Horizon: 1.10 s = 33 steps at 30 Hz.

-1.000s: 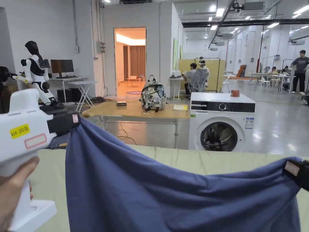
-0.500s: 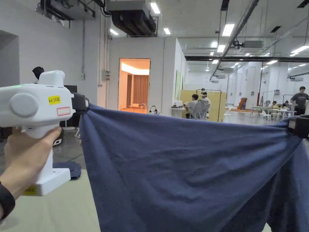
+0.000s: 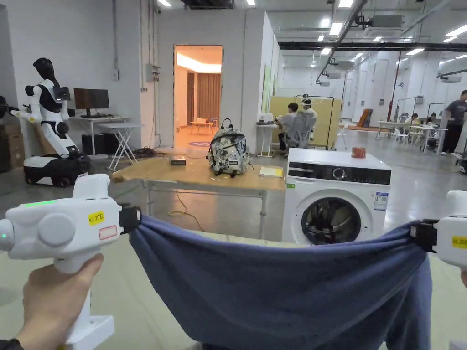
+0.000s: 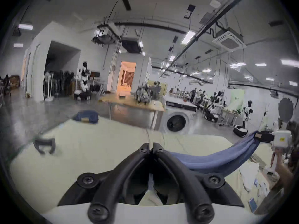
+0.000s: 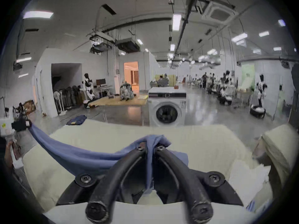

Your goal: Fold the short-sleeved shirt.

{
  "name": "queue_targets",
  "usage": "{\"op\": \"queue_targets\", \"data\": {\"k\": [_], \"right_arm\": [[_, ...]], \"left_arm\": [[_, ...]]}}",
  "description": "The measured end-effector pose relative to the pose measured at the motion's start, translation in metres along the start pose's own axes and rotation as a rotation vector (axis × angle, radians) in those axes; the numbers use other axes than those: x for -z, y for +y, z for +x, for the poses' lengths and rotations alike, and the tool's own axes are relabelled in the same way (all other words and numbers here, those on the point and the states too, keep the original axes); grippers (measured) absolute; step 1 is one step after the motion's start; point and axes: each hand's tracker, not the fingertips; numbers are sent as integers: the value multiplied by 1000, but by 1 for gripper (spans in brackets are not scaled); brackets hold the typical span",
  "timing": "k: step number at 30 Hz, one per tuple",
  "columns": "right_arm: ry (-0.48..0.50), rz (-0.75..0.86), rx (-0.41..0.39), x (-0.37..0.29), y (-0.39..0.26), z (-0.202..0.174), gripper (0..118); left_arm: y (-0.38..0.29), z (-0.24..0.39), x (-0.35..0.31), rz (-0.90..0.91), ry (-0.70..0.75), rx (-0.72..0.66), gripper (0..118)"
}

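A blue short-sleeved shirt [image 3: 282,291] hangs in the air, stretched between the two hand-held grippers above the pale green table [image 3: 127,291]. My left gripper [image 3: 136,218] is shut on the shirt's left end; in its own view the jaws meet at the left gripper [image 4: 151,149] and the shirt [image 4: 215,161] runs off to the right. My right gripper [image 3: 417,234] is shut on the right end; the shirt [image 5: 150,141] bunches up between the jaws of the right gripper [image 5: 150,146]. The top edge sags between them. The shirt's lower part runs out of the frame.
Beyond the table stand a white washing machine [image 3: 335,200] and a wooden table [image 3: 191,171] with a backpack [image 3: 228,152]. A folded blue garment [image 4: 86,116] and a black bracket [image 4: 44,145] lie at the table's far left. People work in the background.
Both grippers have come down with the shirt from a high raised spread to about table-edge height. The head camera has tilted back down. Both stay shut on the shirt.
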Motion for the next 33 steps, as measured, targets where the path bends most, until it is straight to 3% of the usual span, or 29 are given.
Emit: {"op": "queue_targets", "data": {"k": [6,11,15,20,26,29,33], "right_arm": [[57,-82,121,-32,-120,21,5],[42,-116,127,-122,-237,27,5],[11,-119,207,-205,-310,19,5],[-46,-138,212,-271,-348,5,5],[-46,-177,267,-288,-369,10,8],[-73,-186,200,-290,-370,4,9],[-80,-192,137,-297,-371,-1,9]], "left_arm": [[-103,-14,-44,-89,-86,-96,0],[-196,-7,-122,-172,-36,-29,0],[-250,-12,-189,-145,-27,-41,0],[-273,-3,-255,-149,22,-11,0],[-295,-18,-265,-292,63,22,0],[-298,-20,-270,-238,20,-70,0],[-293,-10,-271,-217,0,-10,0]]}}
